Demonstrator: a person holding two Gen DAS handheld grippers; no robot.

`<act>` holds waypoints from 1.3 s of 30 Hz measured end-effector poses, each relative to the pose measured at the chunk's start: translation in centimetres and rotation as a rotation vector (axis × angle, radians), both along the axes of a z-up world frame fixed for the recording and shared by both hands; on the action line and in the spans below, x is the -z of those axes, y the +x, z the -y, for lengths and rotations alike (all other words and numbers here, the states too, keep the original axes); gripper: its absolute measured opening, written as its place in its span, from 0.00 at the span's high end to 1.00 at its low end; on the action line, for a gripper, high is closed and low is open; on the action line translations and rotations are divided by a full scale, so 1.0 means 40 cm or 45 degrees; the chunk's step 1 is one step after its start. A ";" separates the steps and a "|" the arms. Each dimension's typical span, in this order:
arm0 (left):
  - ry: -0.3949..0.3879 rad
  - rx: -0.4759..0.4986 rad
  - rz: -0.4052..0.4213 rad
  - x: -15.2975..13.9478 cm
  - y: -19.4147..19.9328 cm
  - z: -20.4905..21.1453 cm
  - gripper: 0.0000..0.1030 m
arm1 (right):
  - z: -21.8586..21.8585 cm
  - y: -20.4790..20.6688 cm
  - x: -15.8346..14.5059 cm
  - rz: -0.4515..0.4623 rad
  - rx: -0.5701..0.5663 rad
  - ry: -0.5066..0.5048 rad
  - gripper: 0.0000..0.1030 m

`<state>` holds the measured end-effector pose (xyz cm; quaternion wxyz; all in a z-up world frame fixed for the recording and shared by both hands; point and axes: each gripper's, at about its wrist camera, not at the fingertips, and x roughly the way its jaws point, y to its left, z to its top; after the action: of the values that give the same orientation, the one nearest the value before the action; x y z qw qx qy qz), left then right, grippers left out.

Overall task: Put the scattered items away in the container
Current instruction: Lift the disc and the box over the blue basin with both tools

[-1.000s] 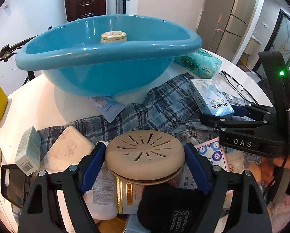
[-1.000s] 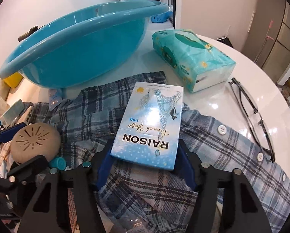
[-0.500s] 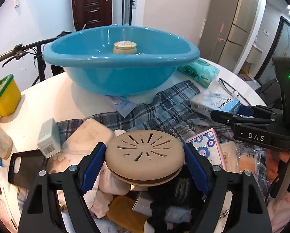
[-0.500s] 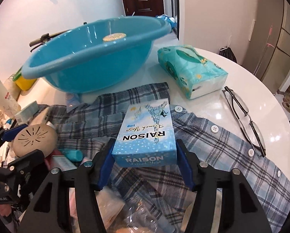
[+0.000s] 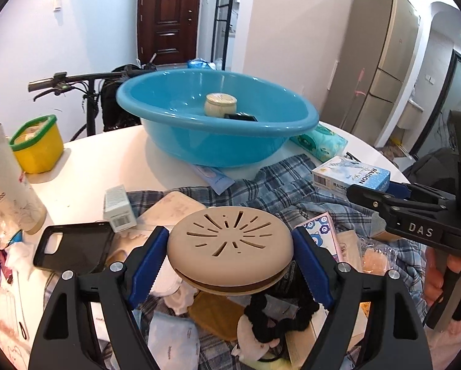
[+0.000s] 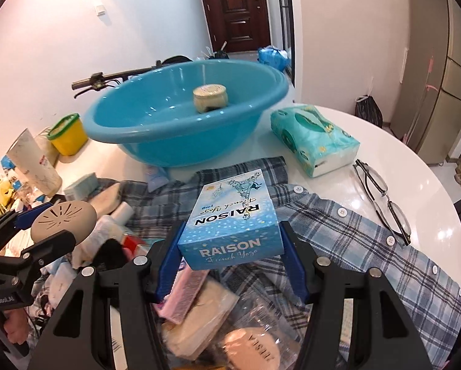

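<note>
White round table [image 6: 394, 154] carrying one blue basin [image 6: 156, 141] at 12 o'clock, one jar [image 6: 210, 98] sitting inside. Left gripper [image 5: 230, 266] clamping one tan disc [image 5: 230, 243], lying flat, above the clutter. Right gripper [image 6: 230, 265] squeezing one RAISON box [image 6: 233, 222], long axis pointing toward the basin, raised over one plaid shirt [image 6: 354, 246]. One tissue pack [image 6: 313, 138] and one pair of glasses [image 6: 381, 197] lying at 2 o'clock.
</note>
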<state>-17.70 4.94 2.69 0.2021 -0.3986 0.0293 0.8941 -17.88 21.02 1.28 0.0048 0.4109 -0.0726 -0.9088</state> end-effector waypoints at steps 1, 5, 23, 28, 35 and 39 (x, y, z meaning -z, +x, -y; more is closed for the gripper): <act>-0.001 -0.005 -0.010 -0.004 0.006 0.003 0.20 | 0.005 0.005 -0.006 -0.009 -0.006 0.001 0.43; -0.006 -0.020 -0.042 -0.015 0.025 0.013 0.20 | 0.027 0.028 -0.026 -0.036 -0.033 0.011 0.43; -0.026 -0.084 -0.229 -0.125 0.032 0.021 0.20 | 0.034 0.058 -0.112 -0.167 -0.019 0.007 0.43; -0.009 -0.088 -0.289 -0.176 0.018 0.020 0.20 | 0.037 0.057 -0.160 -0.234 -0.020 0.010 0.43; -0.003 -0.089 -0.380 -0.249 0.010 0.005 0.20 | 0.046 0.037 -0.222 -0.299 -0.024 0.032 0.43; 0.020 -0.089 -0.418 -0.287 0.001 0.000 0.20 | 0.050 0.031 -0.269 -0.354 -0.030 0.044 0.43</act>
<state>-17.68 4.95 14.18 0.1666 -0.2462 0.0411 0.9539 -16.65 19.02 12.05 0.0185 0.2818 -0.0507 -0.9580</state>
